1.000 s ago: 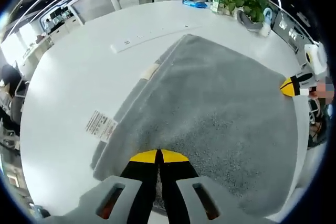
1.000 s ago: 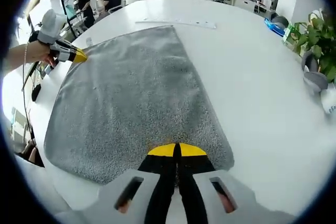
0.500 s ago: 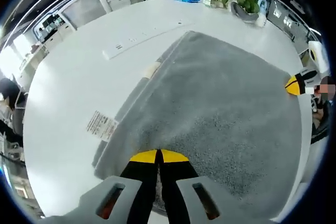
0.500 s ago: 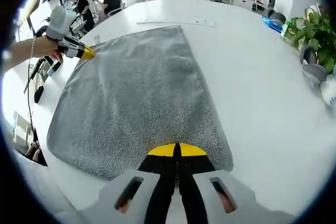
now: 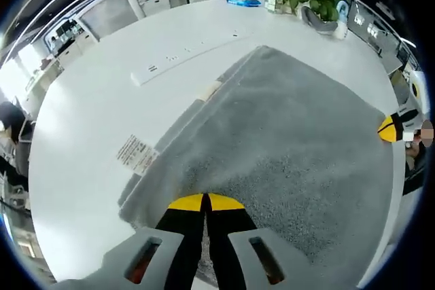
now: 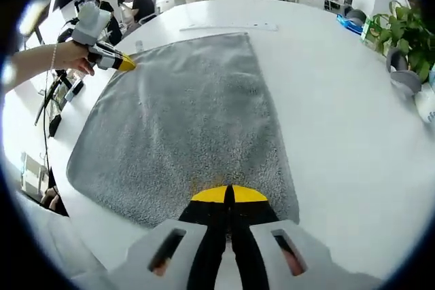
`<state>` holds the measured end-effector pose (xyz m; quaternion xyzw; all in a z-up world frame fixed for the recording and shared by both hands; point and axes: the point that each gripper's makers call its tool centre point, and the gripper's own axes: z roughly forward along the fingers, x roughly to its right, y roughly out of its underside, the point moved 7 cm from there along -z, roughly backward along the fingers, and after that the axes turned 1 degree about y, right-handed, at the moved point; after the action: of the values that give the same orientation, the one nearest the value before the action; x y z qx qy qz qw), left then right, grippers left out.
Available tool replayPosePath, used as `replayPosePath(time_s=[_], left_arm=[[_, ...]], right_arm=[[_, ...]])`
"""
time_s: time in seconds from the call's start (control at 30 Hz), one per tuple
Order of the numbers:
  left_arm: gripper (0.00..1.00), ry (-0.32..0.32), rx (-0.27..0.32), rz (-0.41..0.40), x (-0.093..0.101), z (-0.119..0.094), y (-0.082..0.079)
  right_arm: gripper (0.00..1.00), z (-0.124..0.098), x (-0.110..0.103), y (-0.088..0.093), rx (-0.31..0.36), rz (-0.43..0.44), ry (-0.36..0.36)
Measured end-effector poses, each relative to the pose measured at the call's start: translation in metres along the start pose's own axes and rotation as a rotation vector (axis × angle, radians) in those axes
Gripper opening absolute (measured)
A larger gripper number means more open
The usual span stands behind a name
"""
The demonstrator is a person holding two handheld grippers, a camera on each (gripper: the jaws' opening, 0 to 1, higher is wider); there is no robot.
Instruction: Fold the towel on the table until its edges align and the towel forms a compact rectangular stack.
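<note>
The grey terry towel [image 6: 187, 117] is spread on the white round worktop [image 6: 340, 113]. One near corner is pinched by the left claw [image 5: 204, 202], jaws closed on it, another by the right claw [image 6: 228, 195].

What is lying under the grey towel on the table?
The towel lies on the white table. In the left gripper view a lower towel layer with a white label shows at its edge; anything else beneath is covered.

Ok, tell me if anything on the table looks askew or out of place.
Nothing stands out. The towel lies flat on the table, each claw shut on a corner: left claw, right claw. A white tag sticks out beside one edge.
</note>
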<state>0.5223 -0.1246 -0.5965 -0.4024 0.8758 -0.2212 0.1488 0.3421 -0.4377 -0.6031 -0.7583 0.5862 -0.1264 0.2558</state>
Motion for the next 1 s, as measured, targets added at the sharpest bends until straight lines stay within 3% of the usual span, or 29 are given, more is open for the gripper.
replayPosePath(time_s=[1.0], left_arm=[[0.01,0.007,0.038,0.019,0.001,0.016,-0.030]], right_arm=[[0.00,-0.006,-0.018,0.014,0.011,0.051,-0.017]])
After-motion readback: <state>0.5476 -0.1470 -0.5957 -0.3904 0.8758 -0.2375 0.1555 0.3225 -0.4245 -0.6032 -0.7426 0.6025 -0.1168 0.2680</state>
